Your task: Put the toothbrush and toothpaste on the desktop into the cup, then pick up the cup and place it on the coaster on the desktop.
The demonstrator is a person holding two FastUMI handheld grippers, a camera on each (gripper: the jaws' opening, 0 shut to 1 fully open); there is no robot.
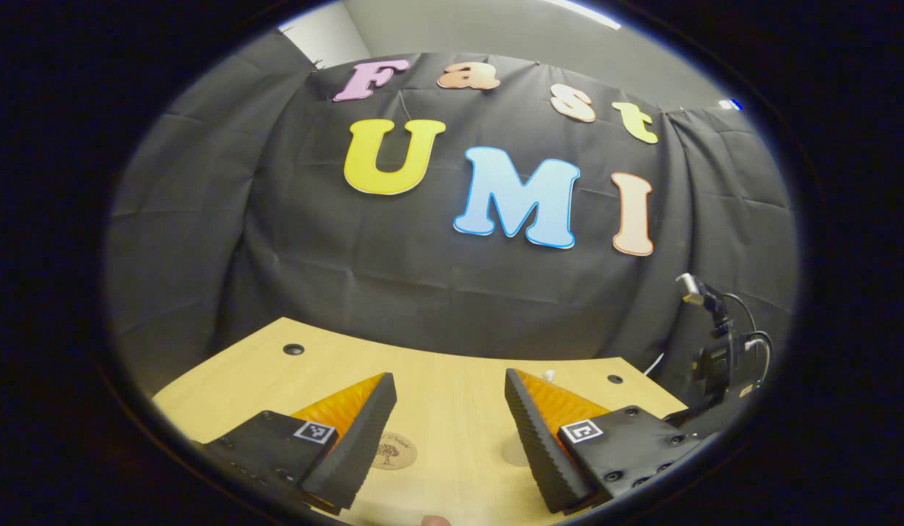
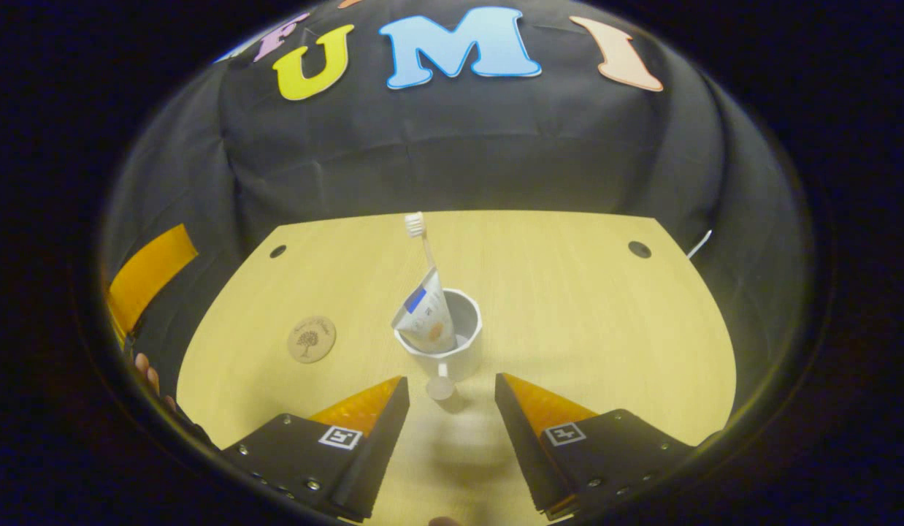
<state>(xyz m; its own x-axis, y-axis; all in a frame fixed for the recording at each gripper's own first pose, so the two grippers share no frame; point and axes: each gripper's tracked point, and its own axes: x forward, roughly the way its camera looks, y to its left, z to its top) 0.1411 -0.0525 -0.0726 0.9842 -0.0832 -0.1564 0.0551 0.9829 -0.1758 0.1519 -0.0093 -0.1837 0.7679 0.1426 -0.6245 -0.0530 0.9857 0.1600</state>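
The right gripper [image 2: 446, 398] hangs low over the wooden desktop [image 2: 605, 329] with its jaws spread wide and nothing between them. Straight ahead of its fingertips stands the white cup [image 2: 452, 343], upright, handle [image 2: 442, 387] pointing back toward the tool and sitting just in front of the gap between the fingers without touching either one. Inside the cup, the toothpaste [image 2: 425, 318] tube leans against the rim on the tool's left side, and the toothbrush [image 2: 421, 245] rises behind it, bristles up, tilted a little away from the tool. Off to the tool's left, well apart from the cup, the round coaster [image 2: 311, 338] lies flat on the wood. At the far left edge of the right gripper view an orange finger of the other gripper and a few fingertips of a hand [image 2: 151, 380] peek in.

The left gripper [image 1: 450, 409] is also open wide, empty, held above the desktop [image 1: 452, 380]. The coaster [image 1: 393, 451] shows between its fingers, close to the left one, lying below them. Beyond its right finger a dark camera mount with cables [image 1: 718, 343] stands at the desk's edge.
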